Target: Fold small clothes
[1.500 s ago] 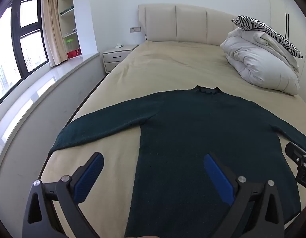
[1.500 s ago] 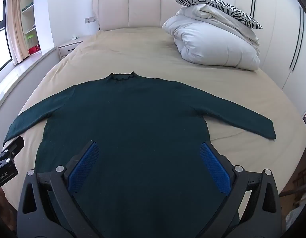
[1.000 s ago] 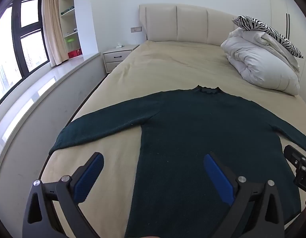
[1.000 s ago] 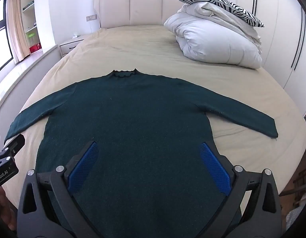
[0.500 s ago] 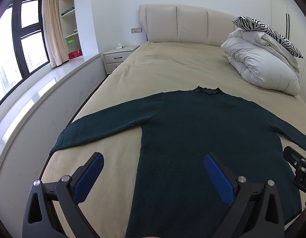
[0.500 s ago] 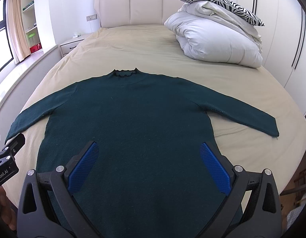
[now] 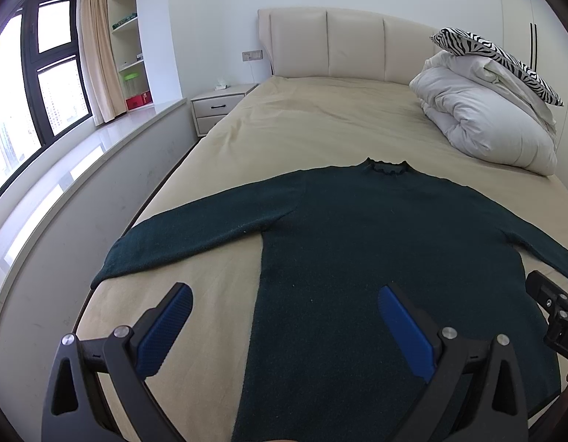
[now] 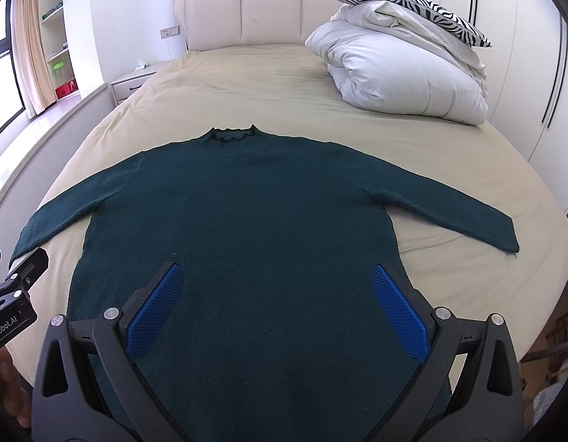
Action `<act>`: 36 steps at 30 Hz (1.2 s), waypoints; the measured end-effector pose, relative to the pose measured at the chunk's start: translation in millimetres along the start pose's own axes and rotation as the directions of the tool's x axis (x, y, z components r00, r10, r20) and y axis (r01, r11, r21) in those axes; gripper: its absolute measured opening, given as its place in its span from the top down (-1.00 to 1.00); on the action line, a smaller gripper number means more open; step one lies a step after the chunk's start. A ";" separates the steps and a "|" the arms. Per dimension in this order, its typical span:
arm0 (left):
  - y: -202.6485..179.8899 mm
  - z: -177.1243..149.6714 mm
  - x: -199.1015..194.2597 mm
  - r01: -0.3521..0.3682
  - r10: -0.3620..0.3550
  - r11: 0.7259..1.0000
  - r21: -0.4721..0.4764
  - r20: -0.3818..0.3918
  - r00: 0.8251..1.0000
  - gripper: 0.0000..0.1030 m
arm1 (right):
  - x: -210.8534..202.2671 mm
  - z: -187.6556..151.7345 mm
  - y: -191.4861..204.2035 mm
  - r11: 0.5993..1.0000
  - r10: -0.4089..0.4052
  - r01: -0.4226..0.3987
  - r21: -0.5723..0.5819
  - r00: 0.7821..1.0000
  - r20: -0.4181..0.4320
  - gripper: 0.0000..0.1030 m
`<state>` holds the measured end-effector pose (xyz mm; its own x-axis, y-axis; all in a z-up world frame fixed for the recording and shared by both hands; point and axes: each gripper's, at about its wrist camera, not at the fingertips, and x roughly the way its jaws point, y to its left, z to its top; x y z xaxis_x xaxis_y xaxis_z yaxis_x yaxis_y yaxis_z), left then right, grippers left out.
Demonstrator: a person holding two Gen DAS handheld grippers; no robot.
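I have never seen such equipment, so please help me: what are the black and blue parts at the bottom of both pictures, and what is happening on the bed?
No robot here: a person holds a two-finger tool in each hand, each with its own camera. One picture looks along the left tool, the other along the right tool. The blue parts are the finger pads. Both tools are open and hold nothing. A dark green sweater lies flat on the bed, sleeves spread, not yet folded. Behind it sits a white duvet under a zebra pillow.
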<state>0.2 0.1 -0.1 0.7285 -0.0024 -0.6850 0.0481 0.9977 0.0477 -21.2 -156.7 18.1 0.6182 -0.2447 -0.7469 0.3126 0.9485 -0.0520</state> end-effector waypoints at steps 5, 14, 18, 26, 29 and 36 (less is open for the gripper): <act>-0.1 0.0 0.0 0.000 0.000 1.000 0.001 0.000 1.000 -1.00 | 0.6 0.7 -0.4 1.000 0.001 -0.001 0.000 1.000 -0.001 -1.00; -0.2 0.0 -0.1 -0.001 0.001 1.000 0.001 0.000 1.000 -1.00 | 5.6 1.4 2.1 1.000 0.002 -0.002 -0.002 1.000 -0.005 -1.00; -1.2 -2.5 2.2 0.000 0.000 1.000 0.001 -0.001 1.000 -1.00 | 5.3 2.9 0.8 1.000 0.003 -0.003 -0.001 1.000 -0.005 -1.00; -1.4 -2.5 2.4 0.000 0.000 1.000 0.001 -0.001 1.000 -1.00 | 4.8 3.7 0.1 1.000 0.004 -0.004 -0.003 1.000 -0.007 -1.00; -1.4 -2.4 2.3 -0.001 0.001 1.000 0.001 -0.001 1.000 -1.00 | 5.0 3.7 0.1 1.000 0.005 -0.005 -0.002 1.000 -0.008 -1.00; -1.5 -2.5 2.5 -0.001 0.001 1.000 0.001 -0.002 1.000 -1.00 | 4.2 4.1 -1.0 1.000 0.006 -0.006 -0.003 1.000 -0.009 -1.00</act>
<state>0.2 -1.2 -3.6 0.7271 -0.0013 -0.6865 0.0483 0.9976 0.0493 -15.9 -159.5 17.7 0.6132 -0.2373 -0.7534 0.3067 0.9505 -0.0498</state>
